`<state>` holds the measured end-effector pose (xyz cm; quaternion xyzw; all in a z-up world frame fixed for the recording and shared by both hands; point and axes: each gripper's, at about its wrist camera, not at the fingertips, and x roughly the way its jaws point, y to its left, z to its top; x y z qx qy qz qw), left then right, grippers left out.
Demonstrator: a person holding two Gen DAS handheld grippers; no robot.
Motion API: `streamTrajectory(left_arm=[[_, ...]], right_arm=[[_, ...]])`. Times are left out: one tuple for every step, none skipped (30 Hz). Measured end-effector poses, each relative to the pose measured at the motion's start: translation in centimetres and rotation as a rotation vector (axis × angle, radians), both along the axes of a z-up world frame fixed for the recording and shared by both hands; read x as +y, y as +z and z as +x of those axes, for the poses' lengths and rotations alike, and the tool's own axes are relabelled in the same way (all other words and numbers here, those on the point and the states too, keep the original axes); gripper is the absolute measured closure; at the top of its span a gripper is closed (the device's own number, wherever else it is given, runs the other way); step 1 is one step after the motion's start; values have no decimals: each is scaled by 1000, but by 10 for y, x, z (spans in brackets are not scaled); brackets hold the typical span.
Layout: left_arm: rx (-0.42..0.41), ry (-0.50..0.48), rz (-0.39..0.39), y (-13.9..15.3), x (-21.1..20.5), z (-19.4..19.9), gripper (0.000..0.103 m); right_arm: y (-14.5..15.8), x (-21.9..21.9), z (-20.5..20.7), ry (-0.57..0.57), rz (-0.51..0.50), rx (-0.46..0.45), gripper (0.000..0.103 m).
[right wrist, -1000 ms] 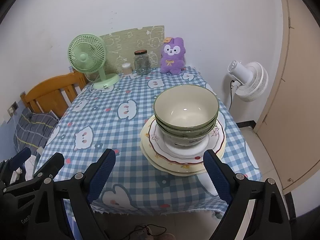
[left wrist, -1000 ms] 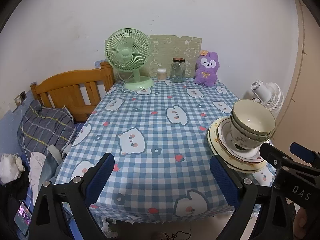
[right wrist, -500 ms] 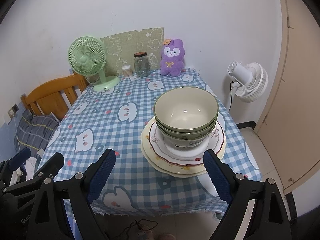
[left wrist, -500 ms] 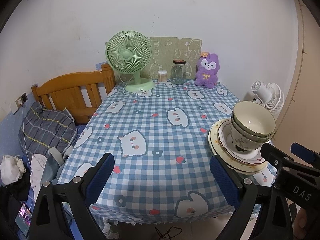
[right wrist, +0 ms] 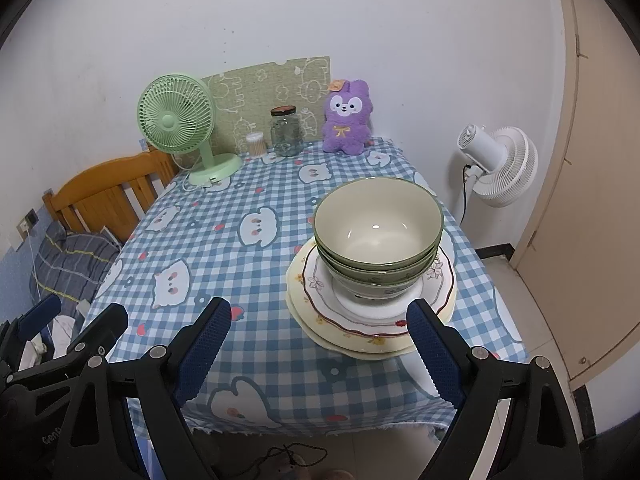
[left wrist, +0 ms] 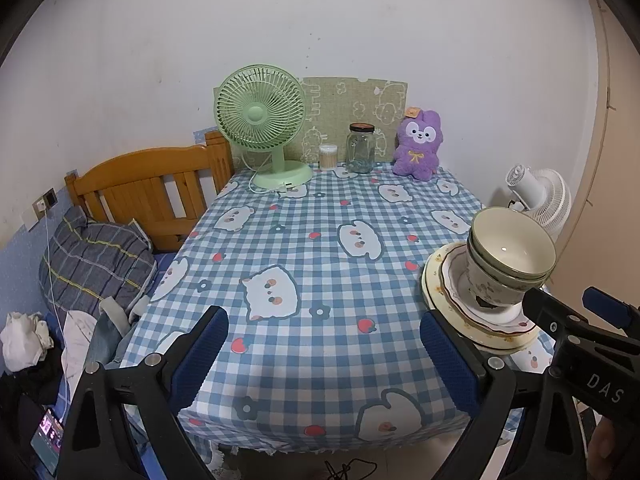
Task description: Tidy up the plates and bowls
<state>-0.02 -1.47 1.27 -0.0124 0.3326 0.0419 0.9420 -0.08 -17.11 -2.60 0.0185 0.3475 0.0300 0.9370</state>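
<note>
A stack of green-rimmed cream bowls (right wrist: 378, 236) sits on a stack of floral-edged plates (right wrist: 372, 320) at the front right of the checked table (right wrist: 240, 240). The same bowls (left wrist: 508, 256) and plates (left wrist: 472, 316) show at the right of the left wrist view. My right gripper (right wrist: 316, 344) is open and empty, held back from the table's front edge, just before the plates. My left gripper (left wrist: 324, 356) is open and empty, before the table's front middle, left of the stack.
A green desk fan (left wrist: 260, 120), cotton-swab tub (left wrist: 328, 157), glass jar (left wrist: 361, 148) and purple plush (left wrist: 418, 144) line the table's back edge. A wooden bed frame (left wrist: 148, 196) with bedding stands at the left. A white floor fan (right wrist: 498, 164) and a door (right wrist: 600, 160) are at the right.
Both grippers have drawn back and risen slightly from the table; the view is wider. The bowls and plates have not moved.
</note>
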Motion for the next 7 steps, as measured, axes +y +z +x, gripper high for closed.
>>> streamTrajectory(left_arm=[[1,0,1,0,0,0,5],[2,1,0,0,1,1,5],[2,1,-2,-1,1,0,5],[2,1,-1,0,1,1,5],[1,0,-1,0,1,1,5],[1,0,-1,-1,1,1,5],[2,0,-1,-1,2,1,5]], right_arm=[[0,1,0,0,-1,0,12],[0,1,0,0,-2,0,12],[0,1,0,0,-1,0,12],[0,1,0,-1,-1,0,12],[0,1,0,-1,-1,0,12],[0,1,0,-1,-1,1,12],[0,1,1,-1,0,1,12]])
